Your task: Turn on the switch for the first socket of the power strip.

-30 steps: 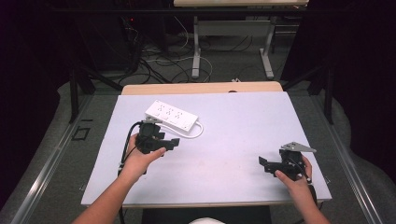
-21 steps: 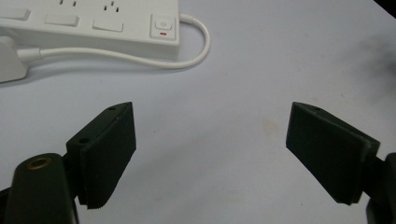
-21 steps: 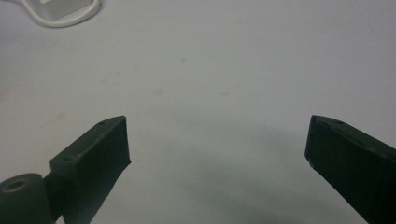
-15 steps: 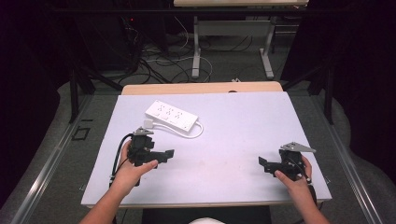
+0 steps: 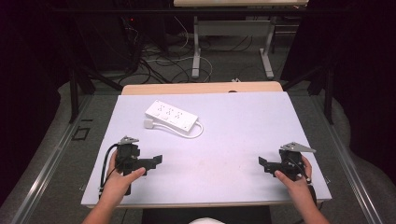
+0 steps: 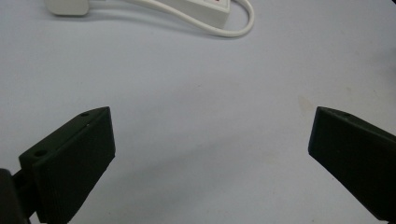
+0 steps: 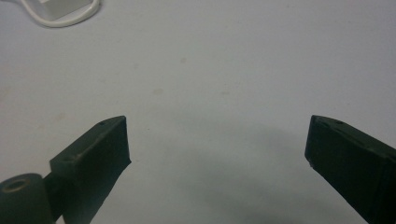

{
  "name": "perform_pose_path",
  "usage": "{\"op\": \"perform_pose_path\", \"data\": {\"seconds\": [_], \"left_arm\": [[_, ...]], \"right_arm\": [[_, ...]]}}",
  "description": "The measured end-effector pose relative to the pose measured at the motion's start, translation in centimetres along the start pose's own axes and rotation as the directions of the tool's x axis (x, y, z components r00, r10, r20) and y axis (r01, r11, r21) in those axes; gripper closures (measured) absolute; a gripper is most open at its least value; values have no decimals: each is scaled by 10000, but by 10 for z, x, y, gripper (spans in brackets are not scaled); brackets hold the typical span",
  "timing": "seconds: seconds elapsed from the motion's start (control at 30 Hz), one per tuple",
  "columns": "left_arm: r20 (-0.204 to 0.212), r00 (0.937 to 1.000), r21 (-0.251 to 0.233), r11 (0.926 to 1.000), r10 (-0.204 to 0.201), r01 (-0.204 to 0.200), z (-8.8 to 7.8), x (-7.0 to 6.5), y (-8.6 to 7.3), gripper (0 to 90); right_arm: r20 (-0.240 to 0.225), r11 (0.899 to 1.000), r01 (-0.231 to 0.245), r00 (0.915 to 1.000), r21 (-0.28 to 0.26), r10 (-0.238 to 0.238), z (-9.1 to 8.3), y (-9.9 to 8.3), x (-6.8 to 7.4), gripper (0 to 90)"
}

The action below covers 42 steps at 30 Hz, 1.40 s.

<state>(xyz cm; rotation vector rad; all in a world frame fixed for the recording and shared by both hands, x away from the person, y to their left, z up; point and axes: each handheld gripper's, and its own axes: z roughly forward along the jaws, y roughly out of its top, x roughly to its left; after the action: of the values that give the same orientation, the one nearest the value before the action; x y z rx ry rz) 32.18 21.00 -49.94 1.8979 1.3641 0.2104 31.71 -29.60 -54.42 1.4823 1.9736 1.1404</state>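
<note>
Moved: left gripper (image 5: 156, 160), back toward desk's (image 5: 243, 116) near-left corner, away from power strip (image 5: 171, 115). Both grippers gape wide, empty; right gripper (image 5: 262, 162) near-right. Approach strip squarely.

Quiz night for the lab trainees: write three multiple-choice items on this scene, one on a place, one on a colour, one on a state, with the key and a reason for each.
1. Where does the power strip lie on the table?
A. Far half, left of centre
B. Near edge, by the right gripper
C. Between the left gripper's jaws

2. What colour is the power strip's cable?
A. Black
B. White
C. Red

3. How do the jaws of the left gripper and the right gripper stand?
A. Both shut
B. Left shut, right open
C. Both open, holding nothing

Key:
1 A: the high view shows it beyond the left gripper, left of the table's middle.
2 B: it loops white beside the white strip.
3 C: each gripper view shows bare table between widely parted jaws.
</note>
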Motion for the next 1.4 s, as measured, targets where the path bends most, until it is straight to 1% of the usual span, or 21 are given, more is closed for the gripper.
{"op": "perform_pose_path", "data": {"seconds": [0.1,0.2,0.3,0.33,0.37,0.43,0.5,0.53,0.57,0.67,0.7,0.73,0.8,0.83,0.87,1.03,1.17,1.27,1.3,1.4], "left_arm": [[20,9998,-42,9998,-210,210,-1,5,-8,6],[-43,9996,-5,9996,-266,266,-2,10,-15,5],[-184,9996,-72,9997,-228,226,-2,13,-21,5],[-206,9996,-13,9998,-199,199,-2,14,-23,6],[-255,9995,-93,9998,-175,173,-1,15,-25,6],[-266,9996,40,9999,-112,113,-1,17,-27,6],[-444,9990,-66,10000,-37,35,1,18,-30,6],[-424,9991,-91,9999,-61,57,2,19,-31,6],[-416,9991,-49,10000,-6,4,1,20,-32,6],[-548,9985,-164,9999,-59,50,3,22,-35,6],[-541,9985,-125,9999,2,-9,2,24,-35,7],[-633,9980,-213,9998,21,-35,2,25,-36,7],[-693,9976,-269,9996,-40,22,2,26,-37,7],[-760,9971,-388,9992,-92,63,2,27,-37,7],[-795,9968,-402,9992,-58,26,2,29,-38,7],[-938,9952,-464,9987,-271,228,3,35,-41,7],[-1157,9929,-321,9992,-292,257,5,40,-43,7],[-1363,9906,-250,9996,-150,117,6,43,-44,7],[-1373,9903,-231,9996,-210,180,6,44,-44,7],[-1425,9895,-221,9996,-232,202,7,45,-45,7]], "right_arm": [[9,10000,-36,10000,11,36,0,0,0,58],[9,10000,-13,10000,2,13,0,0,0,59],[9,10000,-1,10000,3,1,0,0,0,58],[12,10000,-4,10000,6,4,0,0,0,58],[14,10000,-17,10000,4,17,0,0,0,58],[14,10000,-6,10000,7,6,0,0,0,58],[1,10000,-12,10000,7,12,0,0,0,58],[-1,10000,-14,10000,4,14,0,0,0,58],[12,10000,-10,10000,4,10,0,0,0,58],[0,10000,-28,10000,5,28,0,0,0,58],[0,10000,0,10000,-17,0,0,0,-1,59],[9,10000,-5,10000,-24,5,0,0,-1,58],[8,10000,8,10000,-19,-8,0,0,-1,58],[-10,10000,26,10000,-20,-26,0,0,-1,59],[-8,10000,13,10000,-21,-13,0,0,-1,58],[-16,10000,33,10000,-17,-33,0,0,-1,58],[-14,10000,11,10000,0,-11,0,0,-1,59],[0,10000,8,10000,5,-8,0,0,-1,58],[-16,10000,30,10000,-11,-30,0,0,-1,59],[-29,10000,38,10000,-8,-38,0,0,-1,58]]}}
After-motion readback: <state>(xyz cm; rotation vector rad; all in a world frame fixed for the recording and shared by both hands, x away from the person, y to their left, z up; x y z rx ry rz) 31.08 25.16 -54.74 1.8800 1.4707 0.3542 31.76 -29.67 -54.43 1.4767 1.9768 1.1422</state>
